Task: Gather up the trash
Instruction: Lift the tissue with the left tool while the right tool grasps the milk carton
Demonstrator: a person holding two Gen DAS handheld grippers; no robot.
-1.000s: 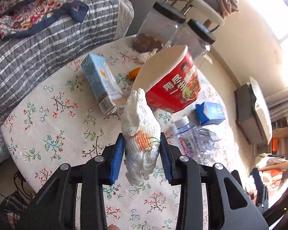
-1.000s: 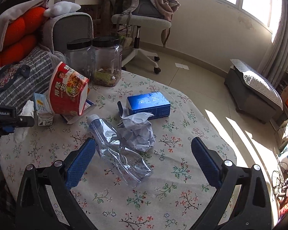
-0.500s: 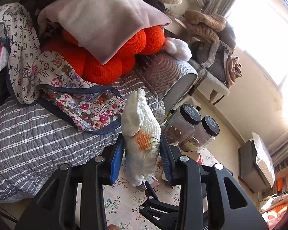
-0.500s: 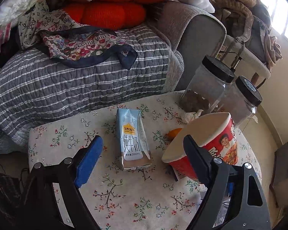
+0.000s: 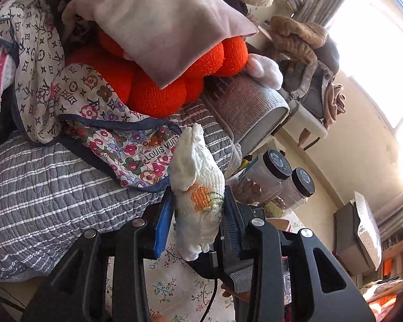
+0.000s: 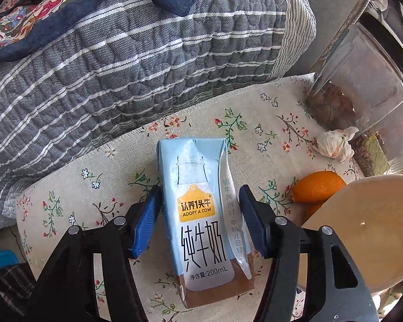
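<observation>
My left gripper [image 5: 197, 220] is shut on a crumpled white tissue [image 5: 197, 187] with an orange print and holds it up above the table edge, facing the sofa. My right gripper [image 6: 200, 209] straddles a light blue milk carton [image 6: 201, 214] that lies flat on the floral tablecloth [image 6: 121, 177]. Its blue pads stand on either side of the carton, close to its sides with a small gap. A small tissue ball [image 6: 333, 143] lies at the right by a jar.
A grey striped quilt [image 6: 137, 53] on the sofa borders the table's far edge. A clear jar [image 6: 362, 80], an orange fruit [image 6: 317, 186] and the rim of a noodle cup [image 6: 362, 228] stand to the carton's right. Orange cushions [image 5: 161, 80] and two black-lidded jars [image 5: 279, 171] show in the left view.
My right gripper has moved down and forward onto the milk carton and narrowed around it. My left gripper, still holding the tissue, has stayed raised toward the sofa.
</observation>
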